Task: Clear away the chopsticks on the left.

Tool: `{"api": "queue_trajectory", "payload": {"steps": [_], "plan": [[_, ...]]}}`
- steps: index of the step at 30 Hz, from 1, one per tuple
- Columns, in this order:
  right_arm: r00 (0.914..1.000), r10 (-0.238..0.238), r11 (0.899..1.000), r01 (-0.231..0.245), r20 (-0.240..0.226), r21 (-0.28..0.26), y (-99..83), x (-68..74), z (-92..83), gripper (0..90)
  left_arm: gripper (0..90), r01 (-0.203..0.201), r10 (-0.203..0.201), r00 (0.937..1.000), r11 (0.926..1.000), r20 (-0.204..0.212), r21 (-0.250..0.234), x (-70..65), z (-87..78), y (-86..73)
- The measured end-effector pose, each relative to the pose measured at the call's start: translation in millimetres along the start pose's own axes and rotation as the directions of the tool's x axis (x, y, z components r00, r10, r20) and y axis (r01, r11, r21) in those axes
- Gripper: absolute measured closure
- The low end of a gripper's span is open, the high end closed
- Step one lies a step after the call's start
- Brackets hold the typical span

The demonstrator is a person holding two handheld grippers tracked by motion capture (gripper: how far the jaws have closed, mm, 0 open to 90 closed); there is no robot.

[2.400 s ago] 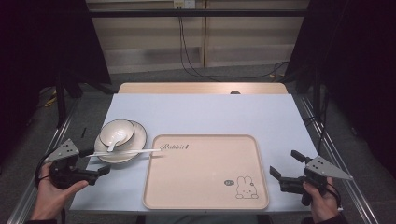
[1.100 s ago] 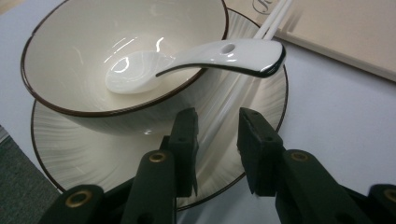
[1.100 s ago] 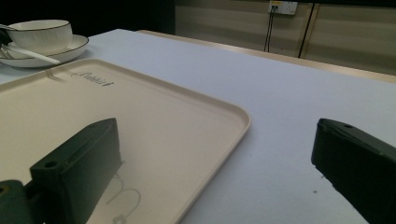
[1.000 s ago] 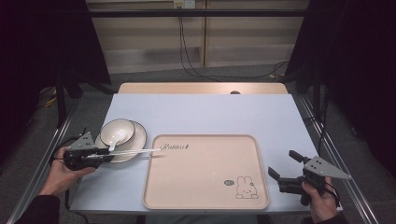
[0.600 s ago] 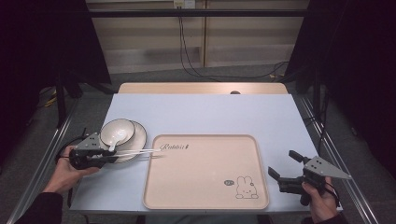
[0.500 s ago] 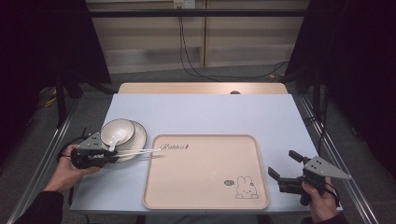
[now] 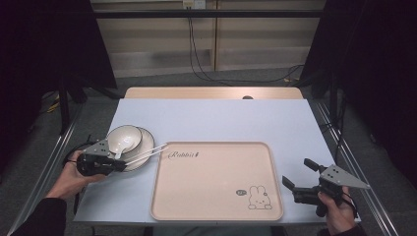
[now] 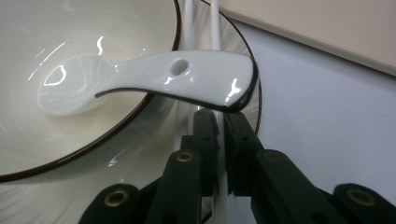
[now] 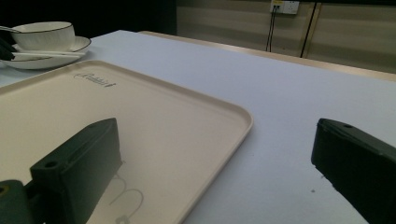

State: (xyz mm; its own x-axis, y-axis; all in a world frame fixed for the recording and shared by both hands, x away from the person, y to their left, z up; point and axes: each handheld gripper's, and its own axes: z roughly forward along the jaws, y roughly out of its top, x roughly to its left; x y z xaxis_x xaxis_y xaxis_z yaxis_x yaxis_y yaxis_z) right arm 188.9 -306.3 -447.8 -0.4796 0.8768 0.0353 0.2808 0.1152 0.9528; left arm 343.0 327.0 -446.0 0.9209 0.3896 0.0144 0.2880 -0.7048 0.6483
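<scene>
Your left tool (image 7: 117, 163) sits at the near-left edge of the counter (image 7: 211, 118), its tips over the near rim of the plate (image 7: 146, 147), so from the high view you can't read the jaws. The left gripper view settles it: jaws clenched on the white chopsticks (image 8: 219, 186), with the spoon (image 8: 154, 81) handle crossing just above and hiding where the sticks run on. The spoon's scoop lies in the bowl (image 8: 70, 28), which is cut off at the top and left of that view. In the high view the chopsticks (image 7: 147, 152) lie across the plate with tips reaching the far-left corner of the tray (image 7: 216, 187).

Your right tool (image 7: 301, 178) hovers near the tray's near-right corner, jaws released and wide apart, nothing between them. Right gripper view shows the tray (image 9: 140, 121) rim and bare counter beyond; the bowl (image 9: 44, 35) is small at far left.

The far half of the counter is open.
</scene>
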Motion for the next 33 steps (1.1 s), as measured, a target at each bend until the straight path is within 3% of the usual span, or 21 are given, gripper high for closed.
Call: {"api": "queue_trajectory", "payload": {"steps": [5, 6, 9, 14, 18, 22, 25, 28, 30, 32, 33], "plan": [[0.9999, 0.008, 1.000, -0.008, 0.007, -0.002, 0.0, -0.3, 0.1, 1.0, 84.5, 0.019, -0.019, 0.9998, 0.9998, 0.011, 0.004, 0.1, -2.5, 1.2], [1.0000, 0.008, 1.000, -0.008, 0.004, -0.002, 0.3, 0.1, -0.2, 1.0, 84.6, 0.054, -0.054, 0.9984, 0.9985, 0.017, -0.006, -1.5, -3.1, 1.9], [1.0000, 0.007, 1.000, -0.007, -0.003, -0.004, 0.5, -0.1, 0.1, 1.0, 84.5, 0.068, -0.068, 0.9973, 0.9977, 0.027, -0.003, -5.0, -6.4, 4.6], [0.9999, 0.010, 1.000, -0.010, -0.003, -0.008, 0.4, -0.2, -0.3, 1.0, 84.6, 0.095, -0.094, 0.9953, 0.9951, 0.021, -0.028, -10.6, -10.7, 8.7], [1.0000, 0.006, 1.000, -0.006, -0.007, -0.011, 0.6, -0.3, -0.1, 1.0, 84.6, 0.139, -0.139, 0.9903, 0.9888, 0.006, -0.054, -18.1, -15.9, 12.0], [0.9999, 0.010, 1.000, -0.010, -0.006, -0.008, 0.6, -0.2, 0.1, 1.0, 84.6, 0.184, -0.186, 0.9825, 0.9775, -0.010, -0.103, -25.0, -20.8, 12.3], [0.9999, 0.007, 1.000, -0.007, -0.014, -0.003, 0.3, -0.4, 0.6, 1.0, 84.6, 0.206, -0.214, 0.9755, 0.9691, -0.050, -0.137, -31.7, -25.6, 12.1], [0.9999, 0.005, 1.000, -0.005, -0.013, -0.009, 0.7, -0.1, 0.1, 1.0, 84.6, 0.247, -0.264, 0.9626, 0.9484, -0.062, -0.199, -41.1, -31.1, 10.7], [0.9999, 0.005, 1.000, -0.005, -0.015, -0.011, 0.8, 0.0, 0.3, 1.1, 84.6, 0.265, -0.286, 0.9557, 0.9387, -0.069, -0.220, -47.6, -33.8, 10.5], [0.9998, 0.003, 1.000, -0.004, -0.018, -0.012, 1.0, 0.2, 0.2, 1.1, 84.6, 0.277, -0.302, 0.9504, 0.9310, -0.074, -0.237, -56.0, -36.1, 11.3], [0.9998, 0.003, 1.000, -0.004, -0.018, -0.012, 1.0, 0.2, 0.2, 1.1, 84.6, 0.277, -0.302, 0.9504, 0.9310, -0.074, -0.237, -56.0, -36.1, 11.3]]}}
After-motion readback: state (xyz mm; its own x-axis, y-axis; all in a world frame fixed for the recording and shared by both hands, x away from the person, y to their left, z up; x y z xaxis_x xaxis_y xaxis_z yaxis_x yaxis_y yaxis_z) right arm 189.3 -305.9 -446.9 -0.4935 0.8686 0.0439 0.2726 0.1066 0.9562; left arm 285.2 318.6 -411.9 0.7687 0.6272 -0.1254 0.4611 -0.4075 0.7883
